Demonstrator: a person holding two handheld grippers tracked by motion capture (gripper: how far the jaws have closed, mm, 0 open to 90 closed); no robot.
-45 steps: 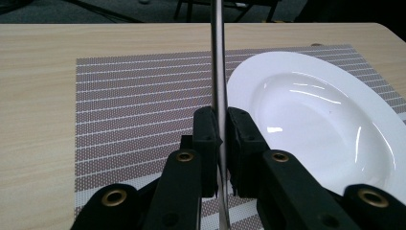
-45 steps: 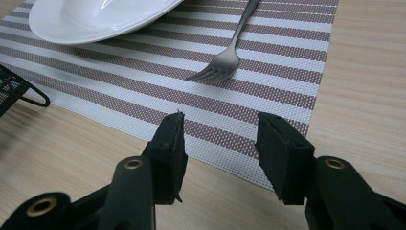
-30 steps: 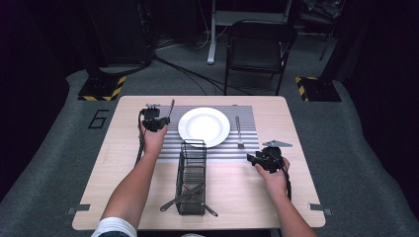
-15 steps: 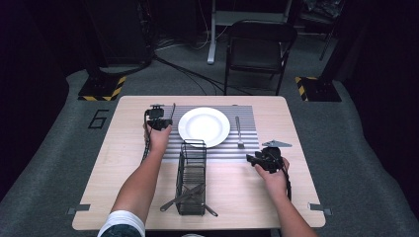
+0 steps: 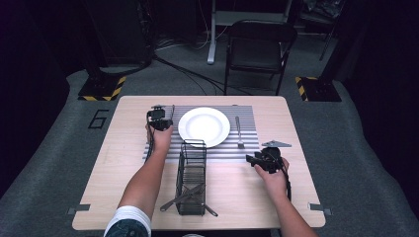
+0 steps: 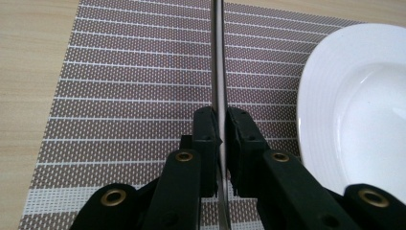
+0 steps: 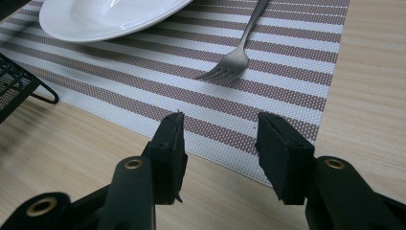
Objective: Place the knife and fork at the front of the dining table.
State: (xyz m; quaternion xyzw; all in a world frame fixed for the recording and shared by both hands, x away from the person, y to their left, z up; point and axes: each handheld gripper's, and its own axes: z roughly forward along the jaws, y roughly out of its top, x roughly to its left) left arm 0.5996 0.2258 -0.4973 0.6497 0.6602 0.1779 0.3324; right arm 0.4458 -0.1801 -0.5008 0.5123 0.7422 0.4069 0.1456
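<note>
My left gripper (image 5: 160,117) (image 6: 221,125) is shut on a slim metal knife (image 6: 218,57), held edge-up over the striped placemat (image 6: 119,72) just left of the white plate (image 5: 203,126) (image 6: 354,110). The knife (image 5: 171,111) points toward the table's far side. A fork (image 5: 238,131) (image 7: 234,60) lies on the mat to the right of the plate (image 7: 105,17), tines toward me. Past the mat's near right corner (image 7: 287,143), my right gripper (image 5: 252,159) (image 7: 220,143) stands open over bare wood with nothing between its fingers.
A black wire caddy (image 5: 191,177) (image 7: 14,81) stands at the middle front of the table with several utensils lying in and under it. The placemat (image 5: 227,150) lies under the plate. A folding chair (image 5: 259,49) stands beyond the far edge.
My left gripper has shifted a little to the right, closer to the plate, still holding the knife. The right gripper has hardly moved.
</note>
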